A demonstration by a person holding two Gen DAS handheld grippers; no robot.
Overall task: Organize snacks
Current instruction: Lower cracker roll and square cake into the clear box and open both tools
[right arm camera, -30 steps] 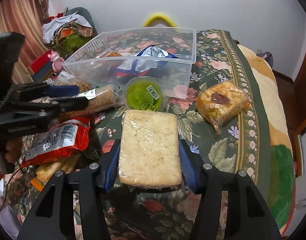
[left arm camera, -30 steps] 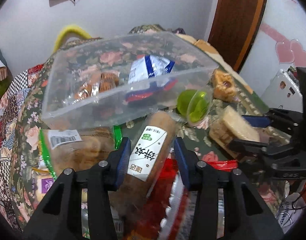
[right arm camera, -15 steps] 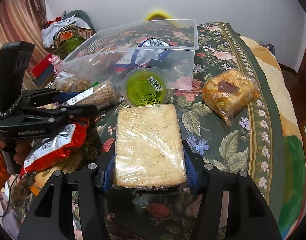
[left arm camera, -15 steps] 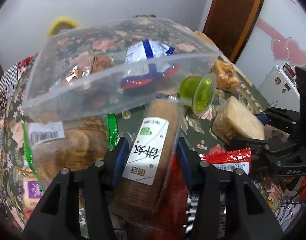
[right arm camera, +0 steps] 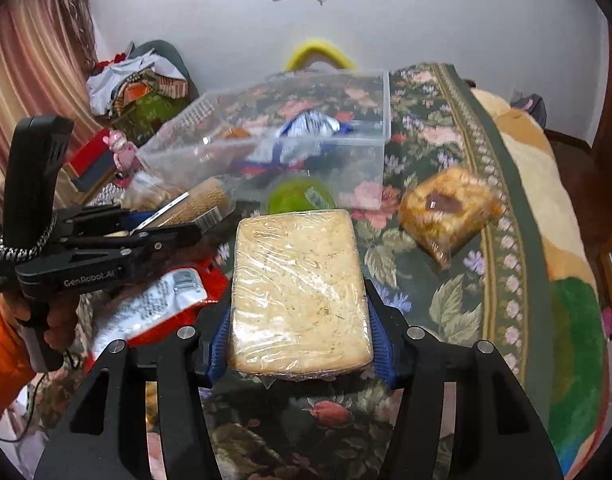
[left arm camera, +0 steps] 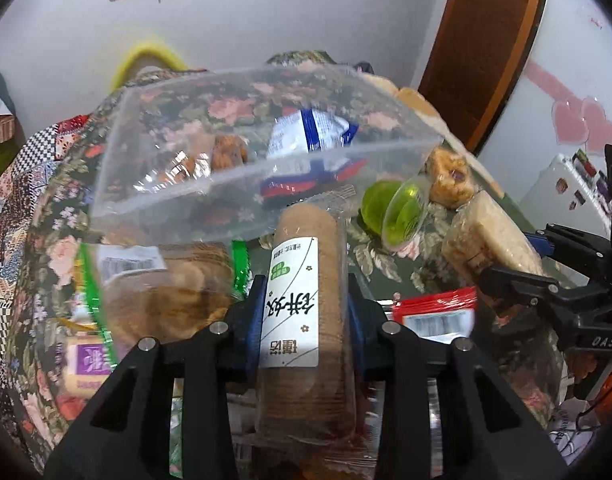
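Left wrist view: biscuit roll [left arm camera: 306, 312] is clamped by left gripper [left arm camera: 306, 312]; right gripper [right arm camera: 299, 320] clamps wrapped cake [right arm camera: 297, 288]. Both should be lifted clear of the clear bin [left arm camera: 261, 168] rim before release.

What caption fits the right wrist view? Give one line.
Right gripper clamps a wrapped cake slab before the clear bin.

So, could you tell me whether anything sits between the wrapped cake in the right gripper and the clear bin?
Yes: the green jelly cup lies directly between the wrapped cake and the clear bin's near wall, so the cake must go over it.
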